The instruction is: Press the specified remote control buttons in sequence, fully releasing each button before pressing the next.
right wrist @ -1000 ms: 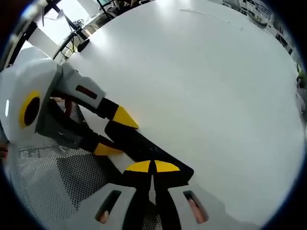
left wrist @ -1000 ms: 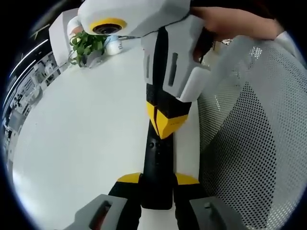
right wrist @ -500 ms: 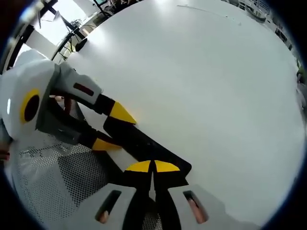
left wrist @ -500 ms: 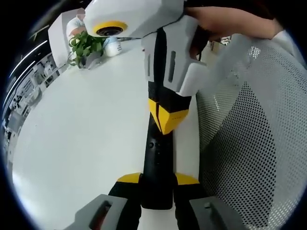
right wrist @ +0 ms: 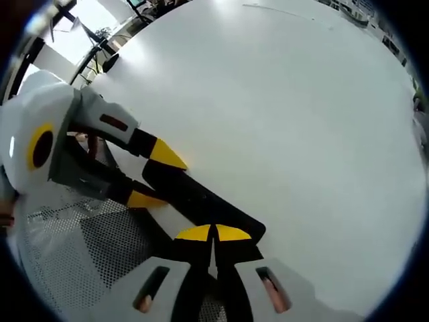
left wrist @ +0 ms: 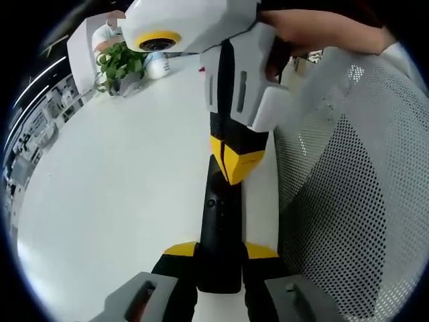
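Left gripper view: black remote (left wrist: 218,238) lying lengthwise at the 6 o'clock edge, near end clamped between the yellow-tipped jaws of the left gripper (left wrist: 220,251). Right gripper (left wrist: 232,159) reaching in from 12 o'clock, jaws pinched together with nothing between them, yellow tips down on the far half of the remote; cannot tell whether a button is being pushed. Hand (left wrist: 315,30) on its grip at 1 o'clock. White table (left wrist: 114,181) spreading toward 9 o'clock, potted plant (left wrist: 119,64) at 11 o'clock, white mesh chair (left wrist: 355,201) at 3 o'clock.

Right gripper view: right gripper (right wrist: 214,234) at 6 o'clock, tips meeting over the remote (right wrist: 201,201). Left gripper (right wrist: 151,180) at 9 o'clock, jaws either side of the remote. Mesh chair (right wrist: 74,255) at 8 o'clock.
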The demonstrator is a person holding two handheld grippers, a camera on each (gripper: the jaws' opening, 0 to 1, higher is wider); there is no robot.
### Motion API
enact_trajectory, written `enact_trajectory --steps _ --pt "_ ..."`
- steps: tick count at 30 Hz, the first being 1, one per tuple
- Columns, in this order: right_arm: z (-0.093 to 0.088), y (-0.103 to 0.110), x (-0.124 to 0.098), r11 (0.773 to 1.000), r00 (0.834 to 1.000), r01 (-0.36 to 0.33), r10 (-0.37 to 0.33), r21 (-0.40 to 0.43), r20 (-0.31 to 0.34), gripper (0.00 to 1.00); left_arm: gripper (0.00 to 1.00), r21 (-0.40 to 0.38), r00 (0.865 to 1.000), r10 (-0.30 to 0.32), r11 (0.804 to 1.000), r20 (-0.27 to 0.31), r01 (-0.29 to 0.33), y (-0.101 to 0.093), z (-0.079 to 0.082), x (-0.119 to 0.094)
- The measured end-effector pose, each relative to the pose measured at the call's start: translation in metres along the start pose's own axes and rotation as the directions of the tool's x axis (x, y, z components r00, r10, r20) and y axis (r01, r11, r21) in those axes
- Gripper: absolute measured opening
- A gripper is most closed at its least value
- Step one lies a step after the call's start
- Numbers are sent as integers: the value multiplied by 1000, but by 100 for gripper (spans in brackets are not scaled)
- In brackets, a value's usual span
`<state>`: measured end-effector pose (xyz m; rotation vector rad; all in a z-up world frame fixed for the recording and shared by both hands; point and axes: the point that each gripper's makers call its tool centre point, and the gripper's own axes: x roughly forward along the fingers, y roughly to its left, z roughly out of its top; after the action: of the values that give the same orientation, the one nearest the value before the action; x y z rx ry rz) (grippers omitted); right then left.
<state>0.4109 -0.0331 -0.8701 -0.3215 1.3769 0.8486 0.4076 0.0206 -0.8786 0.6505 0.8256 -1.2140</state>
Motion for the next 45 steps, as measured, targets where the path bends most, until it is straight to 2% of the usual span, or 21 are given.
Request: enact_trajectory --steps 11,18,28,34,36,39,45 --pt "0 0 2 998 1000 19 -19 -54 -16 0 25 1 1000 -4 1000 -3 4 0 0 0" --pt "-1 -1 1 1000 1000 -4 4 -13 10 0 25 0 1000 -2 1000 -3 2 0 0 0" --pt "0 0 0 998 1000 -1 1 -61 11 0 25 -7 1000 1 1000 1 -1 0 0 -1" --pt "0 2 1 988 1000 11 -8 -152 18 0 25 -7 1000 0 1000 1 0 0 0 -1" --pt "0 2 1 987 1000 17 -14 -157 18 0 25 -8 1000 -1 1000 0 1 0 0 -1" --pt "-1 2 2 967 999 40 -35 -250 22 0 25 -8 1000 -1 1000 0 1 0 0 0" --pt "-1 2 2 964 999 38 -32 -265 24 0 25 -7 1000 1 1000 2 -1 -1 0 -1"
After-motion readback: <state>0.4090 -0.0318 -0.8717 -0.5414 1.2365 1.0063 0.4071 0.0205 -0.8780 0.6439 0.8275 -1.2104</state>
